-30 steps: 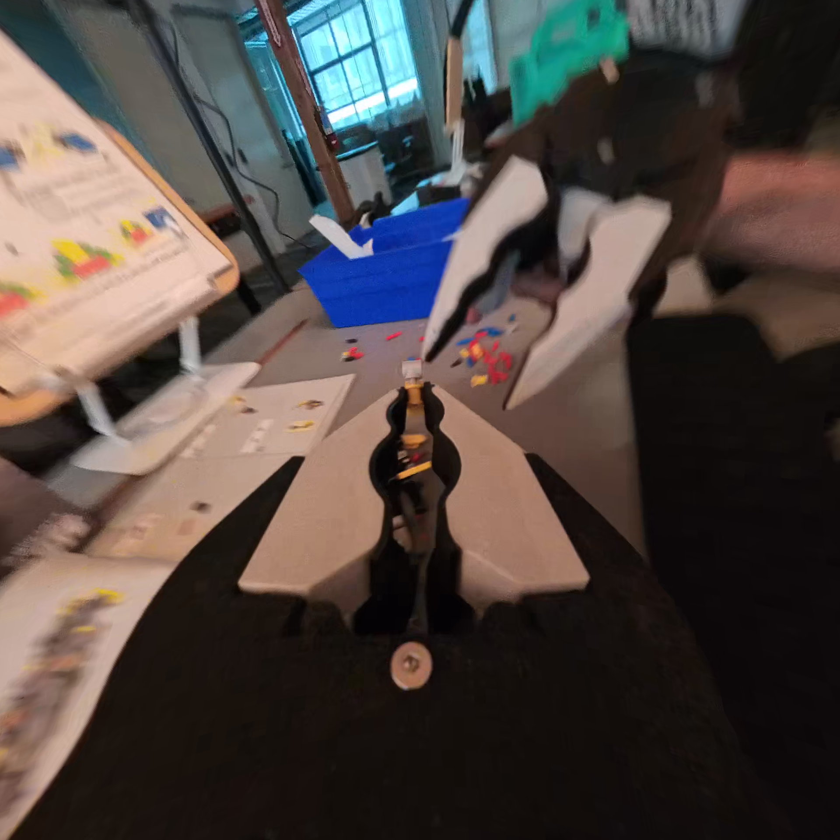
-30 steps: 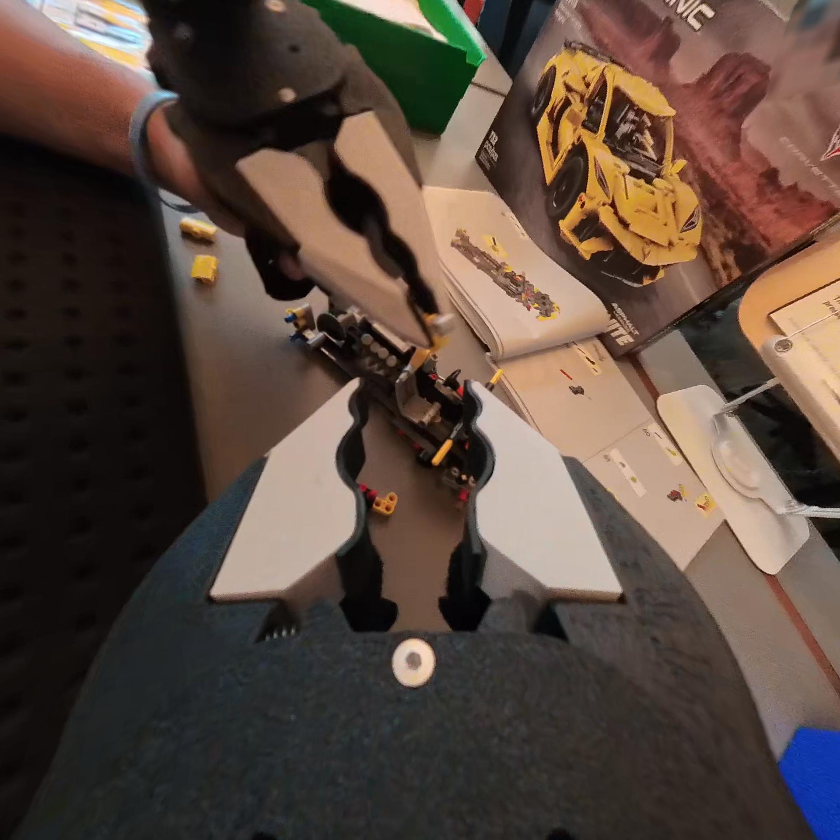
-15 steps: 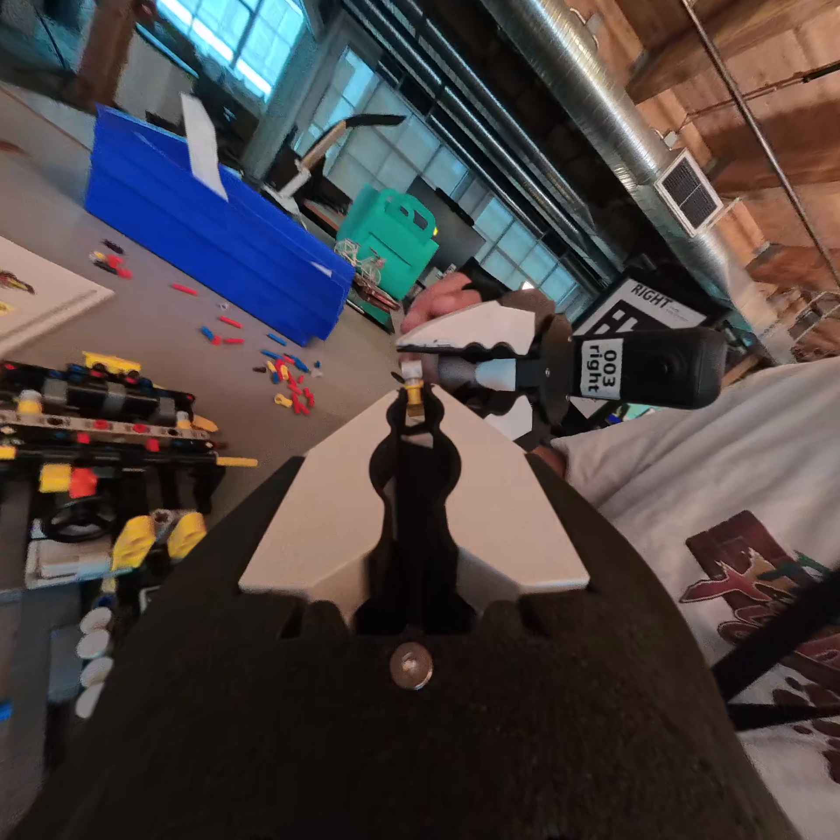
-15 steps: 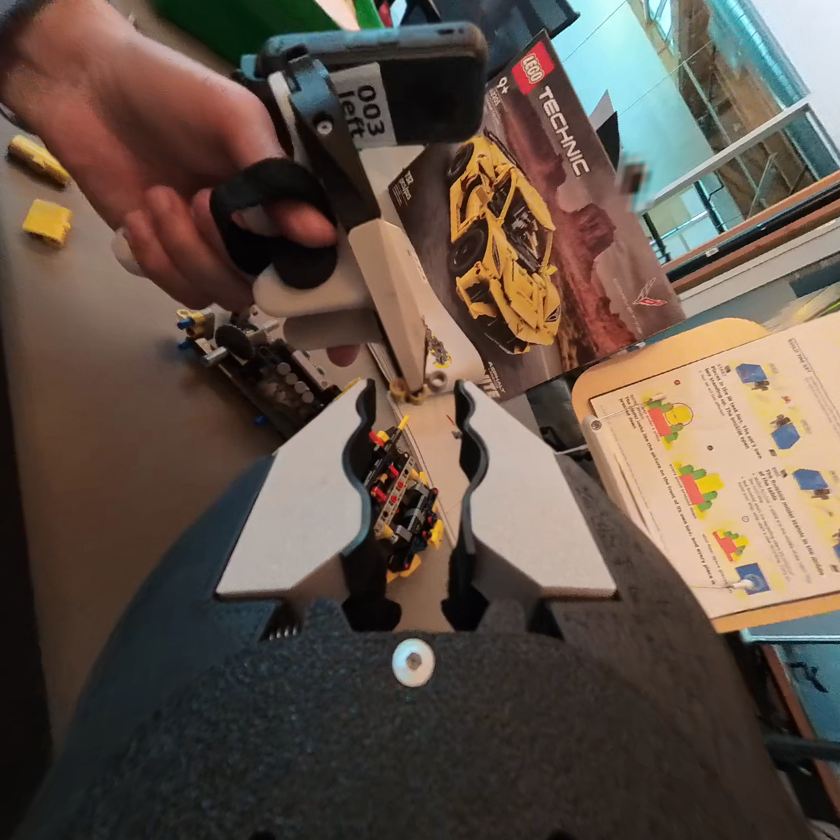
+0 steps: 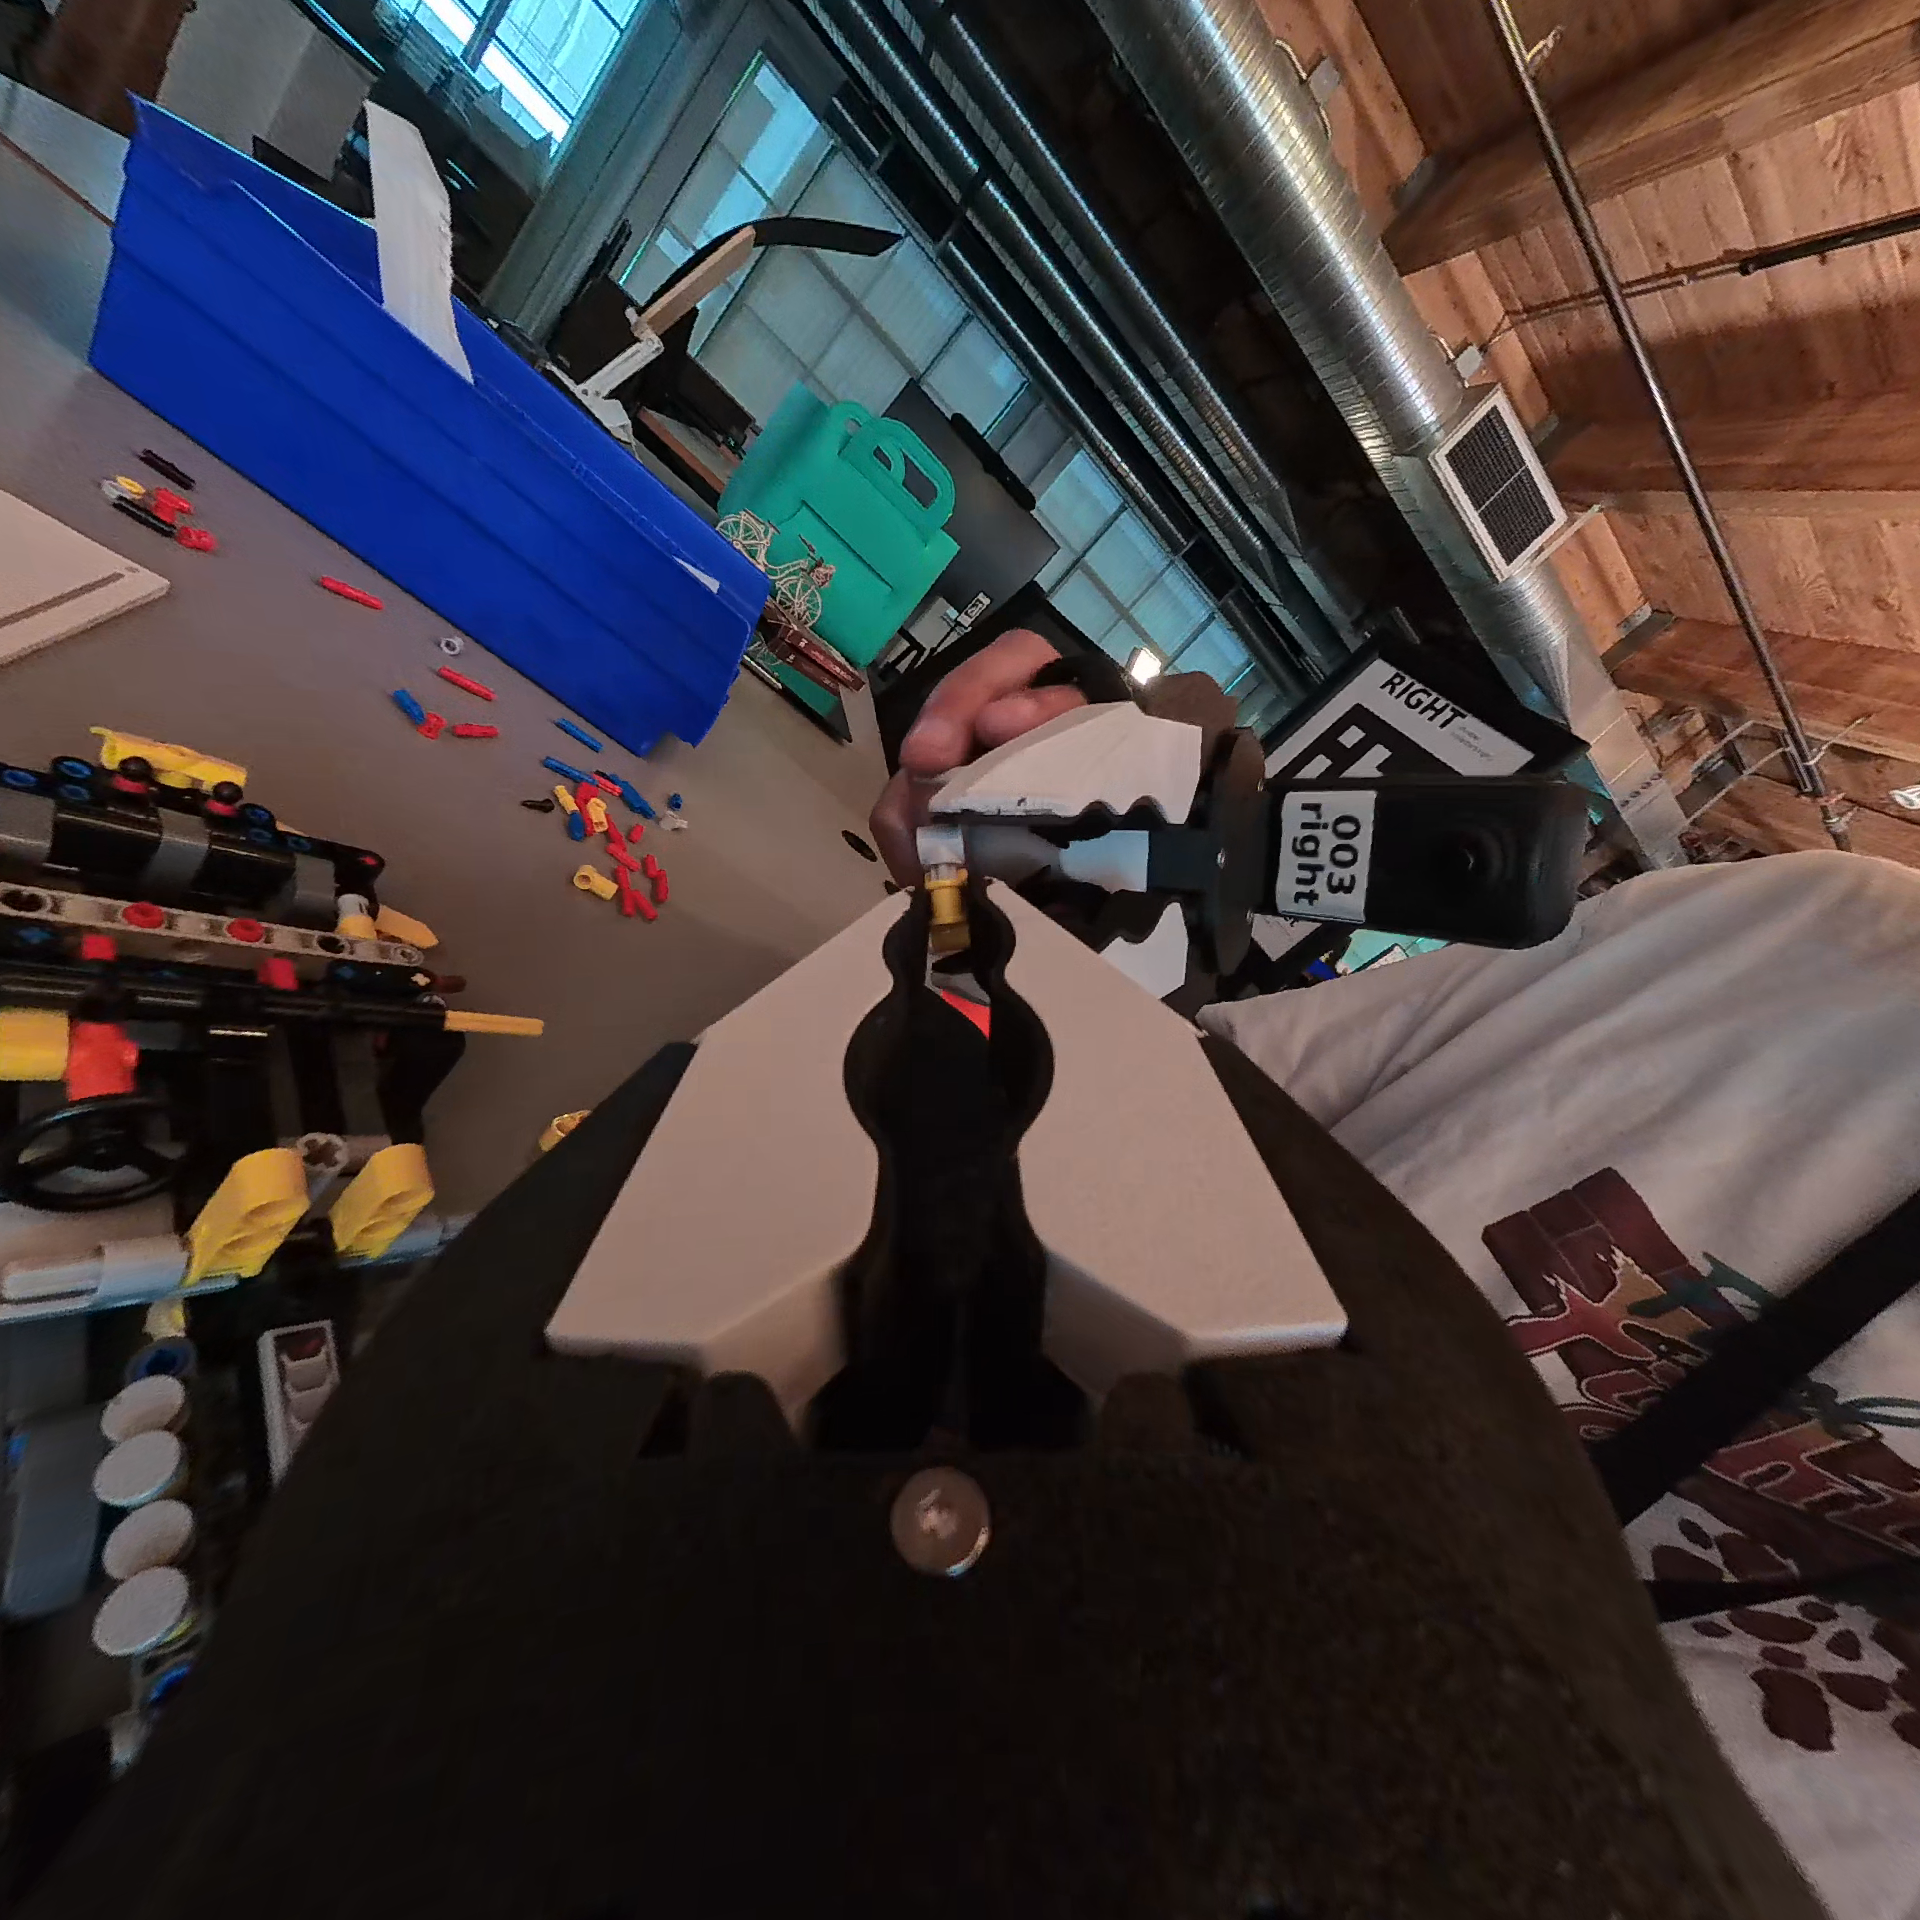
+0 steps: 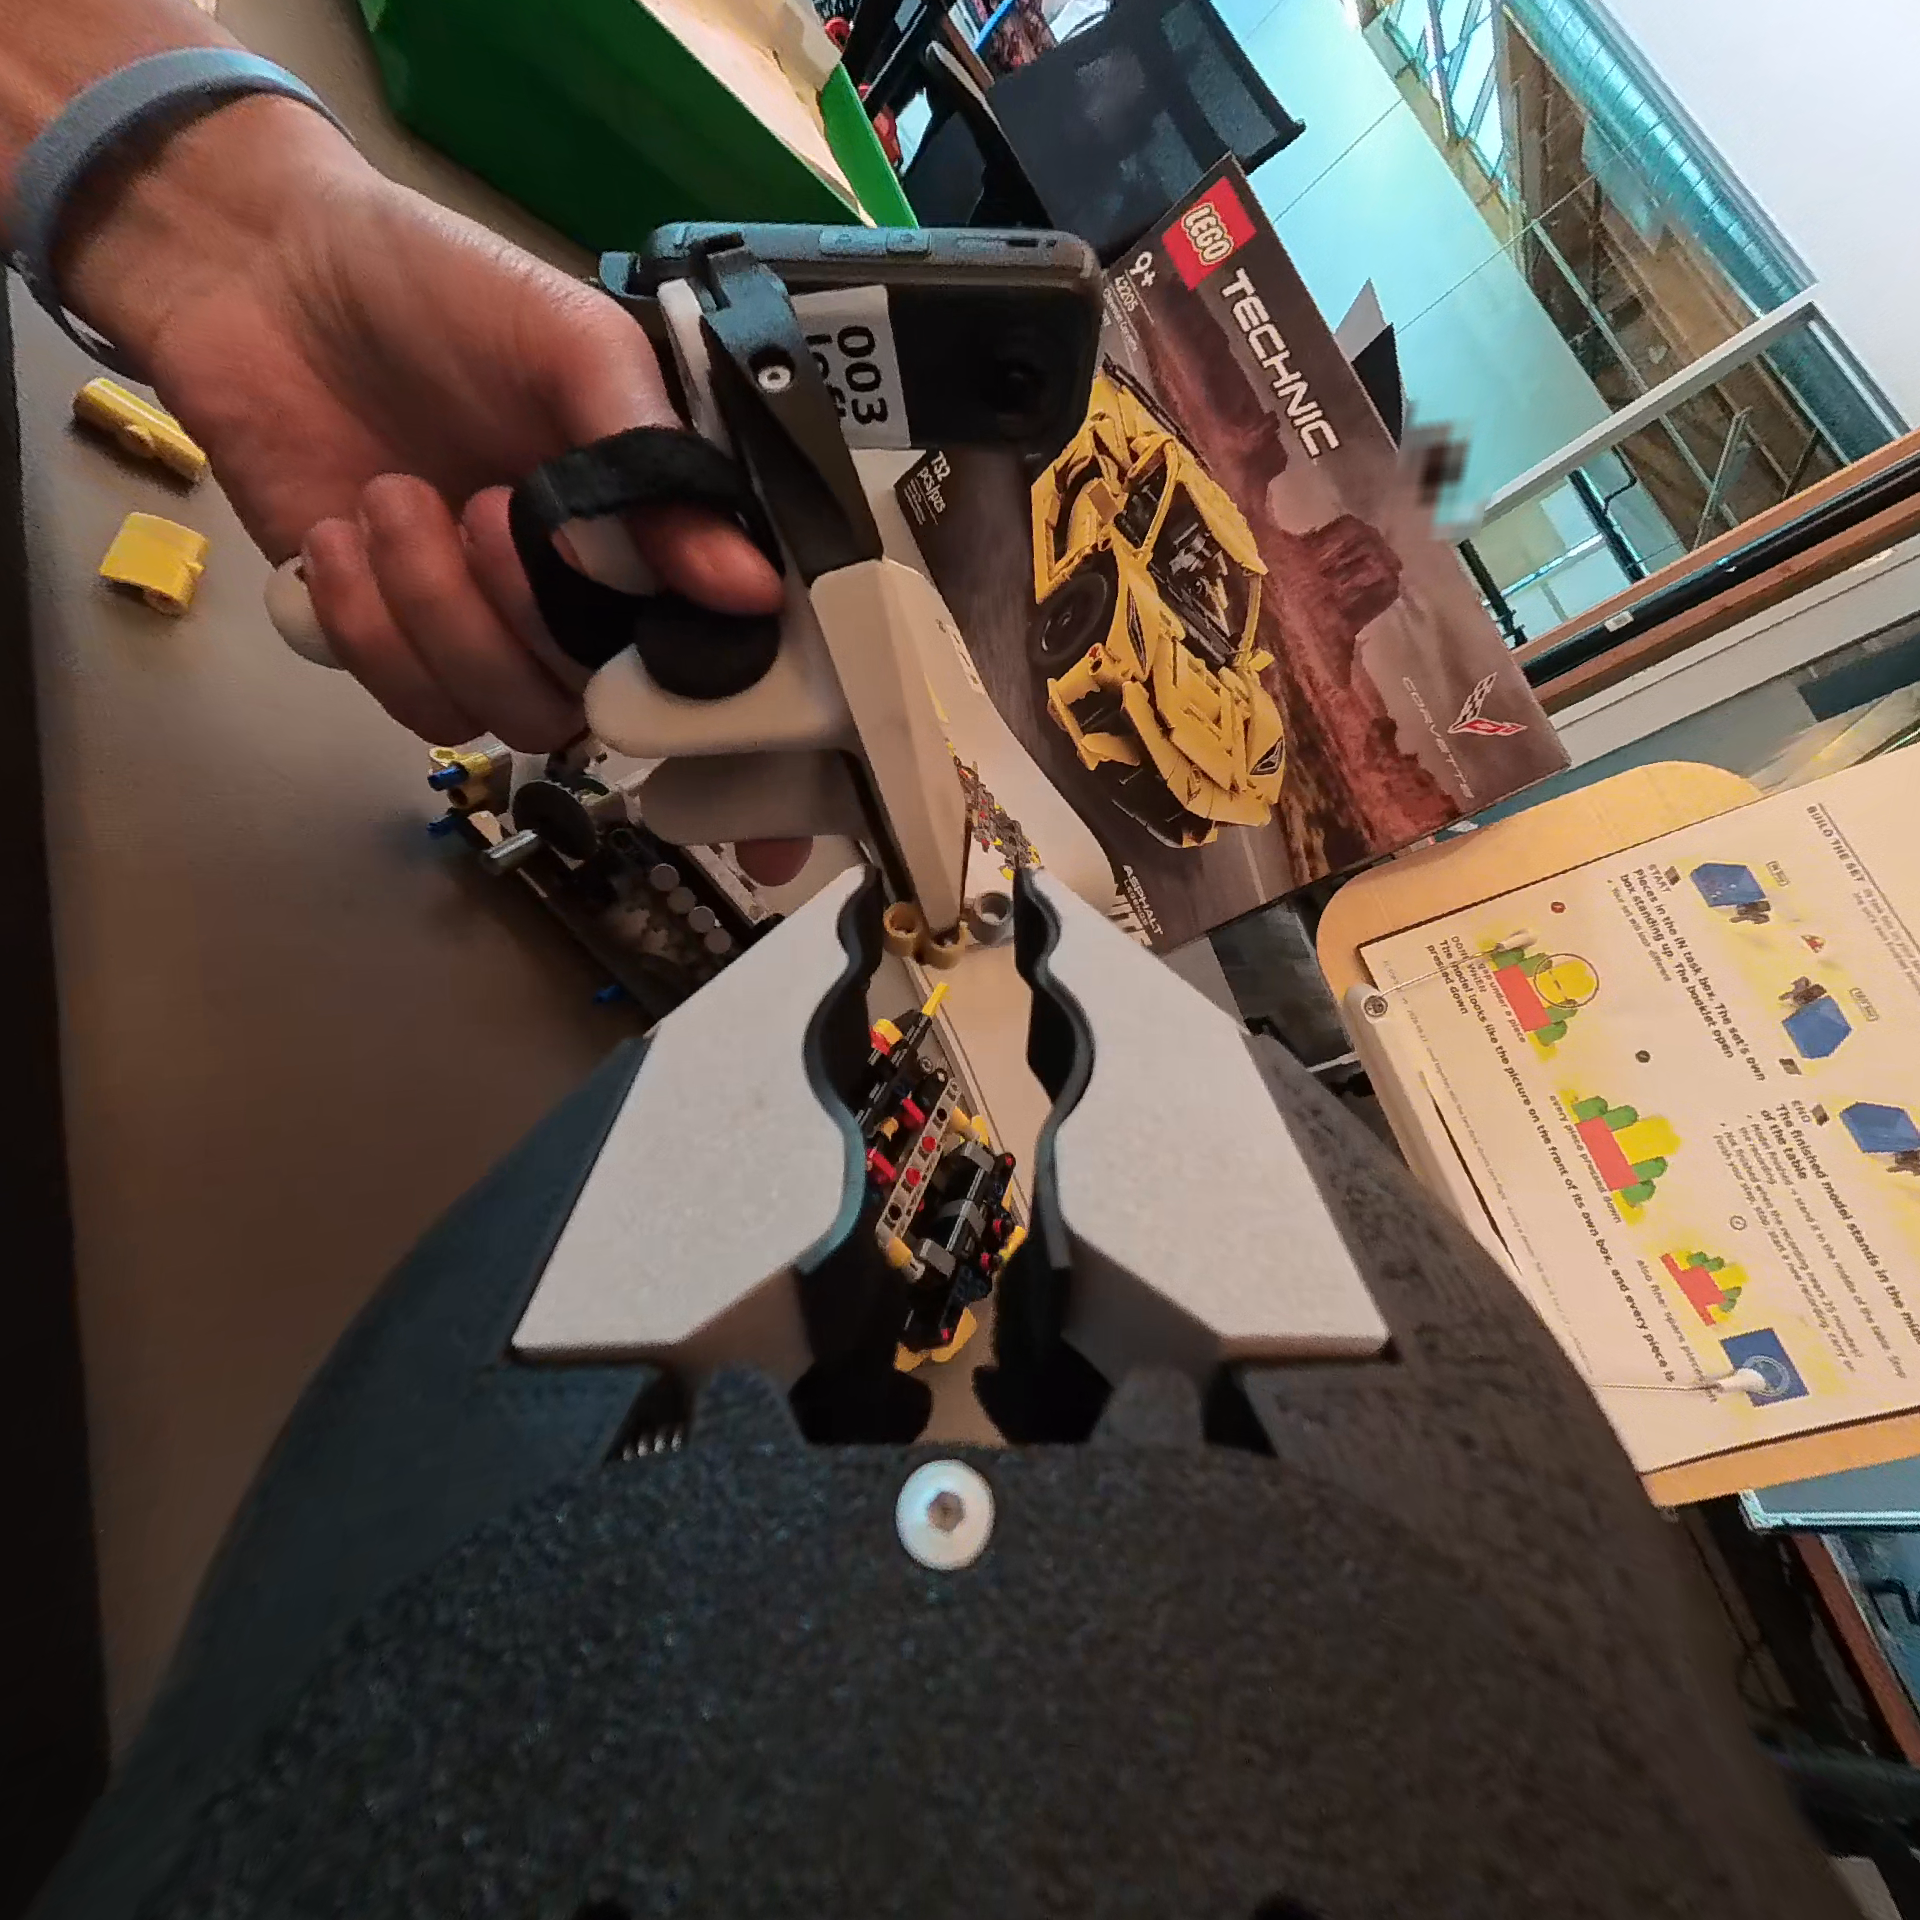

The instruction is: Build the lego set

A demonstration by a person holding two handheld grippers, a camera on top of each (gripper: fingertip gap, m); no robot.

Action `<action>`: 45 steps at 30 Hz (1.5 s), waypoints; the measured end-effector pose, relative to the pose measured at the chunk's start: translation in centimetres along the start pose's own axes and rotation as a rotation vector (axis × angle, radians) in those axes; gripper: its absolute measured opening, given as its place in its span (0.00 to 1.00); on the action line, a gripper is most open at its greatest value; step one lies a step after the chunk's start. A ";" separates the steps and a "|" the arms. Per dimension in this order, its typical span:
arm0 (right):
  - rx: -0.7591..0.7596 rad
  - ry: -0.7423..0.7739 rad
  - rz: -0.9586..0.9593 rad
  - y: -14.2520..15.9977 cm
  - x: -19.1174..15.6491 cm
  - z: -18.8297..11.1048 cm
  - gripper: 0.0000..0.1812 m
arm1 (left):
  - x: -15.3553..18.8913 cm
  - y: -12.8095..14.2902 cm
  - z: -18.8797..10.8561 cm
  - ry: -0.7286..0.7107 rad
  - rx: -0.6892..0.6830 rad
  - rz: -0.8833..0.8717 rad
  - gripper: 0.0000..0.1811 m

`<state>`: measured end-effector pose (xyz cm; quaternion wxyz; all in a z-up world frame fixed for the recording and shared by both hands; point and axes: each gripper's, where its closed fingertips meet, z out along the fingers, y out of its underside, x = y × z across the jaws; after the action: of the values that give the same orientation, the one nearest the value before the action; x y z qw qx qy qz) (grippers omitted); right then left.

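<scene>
The left gripper had its jaws closed to a slit on a small yellow connector, lifted clear of the surface. A second earlier both tools had been low over the build. They had since swung up to meet tip to tip, and the pose had hardly altered over the last half second. I take that as an in-air join, with a pale grey end piece going onto the connector before either goes to the model.

The right gripper had its jaws narrow, bracketing that little cluster. Whether they pressed on it or only flanked it could not be told. The joint itself was too small to judge as seated.

Beyond the tips, the half-built chassis lay on the surface, cut off at the frame edge in the left wrist view and mostly hidden behind the fingers in the right. Farther off were loose red, blue and yellow parts, a blue bin and the set's box.
</scene>
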<state>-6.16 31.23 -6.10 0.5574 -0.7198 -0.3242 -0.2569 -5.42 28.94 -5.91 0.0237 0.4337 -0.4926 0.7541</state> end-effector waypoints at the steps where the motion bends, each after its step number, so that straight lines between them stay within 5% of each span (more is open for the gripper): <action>1: 0.004 0.001 -0.001 0.0 0.0 0.0 0.14 | 0.0 0.0 0.0 0.004 -0.001 -0.004 0.04; 32: 0.012 0.004 0.132 2.0 -0.6 0.1 0.12 | -0.7 0.9 0.2 -0.086 -0.088 0.128 0.08; 45: 0.171 -0.051 0.309 1.9 -1.4 0.1 0.12 | -0.9 1.5 0.0 -0.030 -0.104 0.062 0.04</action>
<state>-5.67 30.74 -8.34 0.6412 -0.7173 -0.2445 -0.1211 -5.58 28.52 -7.58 0.0155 0.4278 -0.5448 0.7211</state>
